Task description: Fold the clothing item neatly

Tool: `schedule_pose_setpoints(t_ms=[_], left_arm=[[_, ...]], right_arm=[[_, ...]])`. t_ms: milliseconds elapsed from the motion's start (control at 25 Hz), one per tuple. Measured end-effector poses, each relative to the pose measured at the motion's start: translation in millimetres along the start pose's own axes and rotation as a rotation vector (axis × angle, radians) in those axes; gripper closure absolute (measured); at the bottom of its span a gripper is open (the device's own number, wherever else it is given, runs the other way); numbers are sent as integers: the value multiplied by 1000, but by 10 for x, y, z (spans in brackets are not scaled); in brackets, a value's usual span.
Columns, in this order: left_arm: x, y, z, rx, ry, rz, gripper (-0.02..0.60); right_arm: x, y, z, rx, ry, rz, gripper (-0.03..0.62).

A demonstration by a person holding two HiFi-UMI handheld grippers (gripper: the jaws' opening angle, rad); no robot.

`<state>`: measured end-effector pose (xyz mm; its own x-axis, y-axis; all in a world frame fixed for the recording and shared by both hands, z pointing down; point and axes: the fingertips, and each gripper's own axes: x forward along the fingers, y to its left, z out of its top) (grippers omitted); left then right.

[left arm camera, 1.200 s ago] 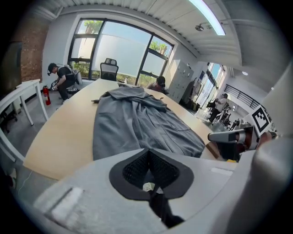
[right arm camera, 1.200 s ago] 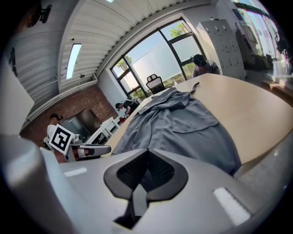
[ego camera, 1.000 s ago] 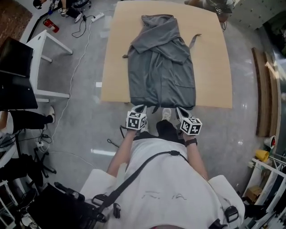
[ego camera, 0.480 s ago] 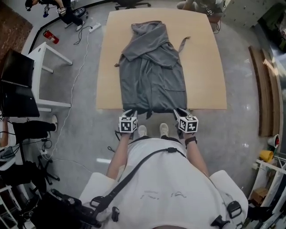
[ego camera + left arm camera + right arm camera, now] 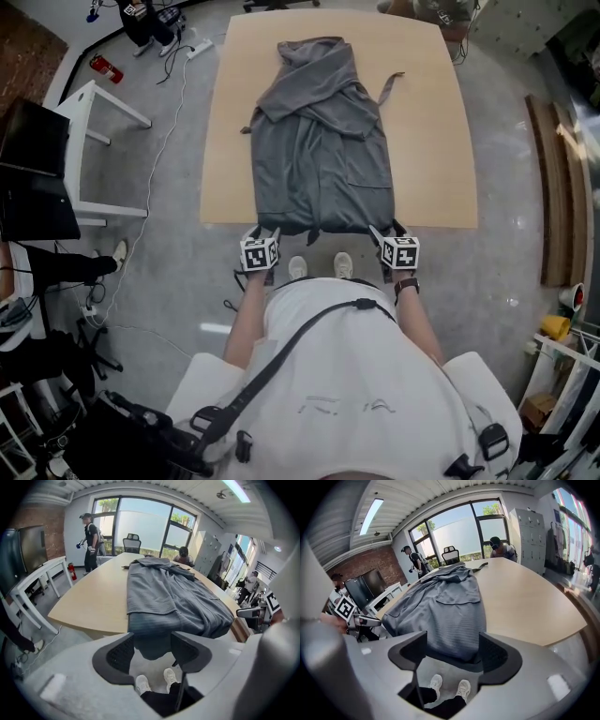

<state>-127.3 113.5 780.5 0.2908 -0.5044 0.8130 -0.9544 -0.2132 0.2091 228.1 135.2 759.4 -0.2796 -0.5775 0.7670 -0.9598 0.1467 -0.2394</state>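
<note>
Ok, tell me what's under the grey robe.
The robe lies flat on the tan table, with bare wood showing on three sides; its hem hangs over the near edge. Whatever lies beneath the cloth itself is covered and cannot be seen.

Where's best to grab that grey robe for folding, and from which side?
Take the hem at its two corners, coming from the near edge of the table. The robe lies flat, its hem drooping over that edge, so loose fabric there can probably be pinched without scraping the tabletop.
</note>
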Motion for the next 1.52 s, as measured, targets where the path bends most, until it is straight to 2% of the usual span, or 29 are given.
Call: schedule_pose_setpoints(t_ms=[160, 240, 520, 640, 840, 920, 1000, 1040, 1080, 1120, 1320, 1520], left_arm=[[85, 180, 30, -56, 19, 26, 327], [104, 207, 28, -77, 23, 30, 328], [127, 148, 26, -36, 15, 34, 331], [125, 84, 6, 1, 31, 47, 331], [163, 102, -9, -2, 58, 71, 334], [228, 123, -36, -3, 76, 76, 348], [219, 103, -32, -19, 94, 78, 379], [206, 71, -18, -21, 95, 70, 418], [205, 23, -6, -19, 94, 54, 476], [214, -33, 1, -13, 92, 34, 497], [148, -326, 75, 6, 58, -90, 511], [-205, -576, 331, -61, -24, -233, 517]], right_arm=[[147, 15, -114, -6, 44, -11, 270], [207, 35, -163, -14, 63, -22, 301], [374, 242, -92, -93, 46, -25, 300], [443, 406, -90, -164, 51, -1, 287], [559, 576, -131, -368, 97, 1, 287], [554, 582, -120, -390, 100, 11, 296], [551, 571, -82, -378, 79, 27, 333], [553, 561, -56, -359, 63, 35, 373], [555, 554, -31, -334, 50, 43, 450], [559, 551, -14, -310, 44, 49, 508], [522, 580, 1, -251, 64, 83, 541], [203, 667, 177, -152, 2, 172, 545]])
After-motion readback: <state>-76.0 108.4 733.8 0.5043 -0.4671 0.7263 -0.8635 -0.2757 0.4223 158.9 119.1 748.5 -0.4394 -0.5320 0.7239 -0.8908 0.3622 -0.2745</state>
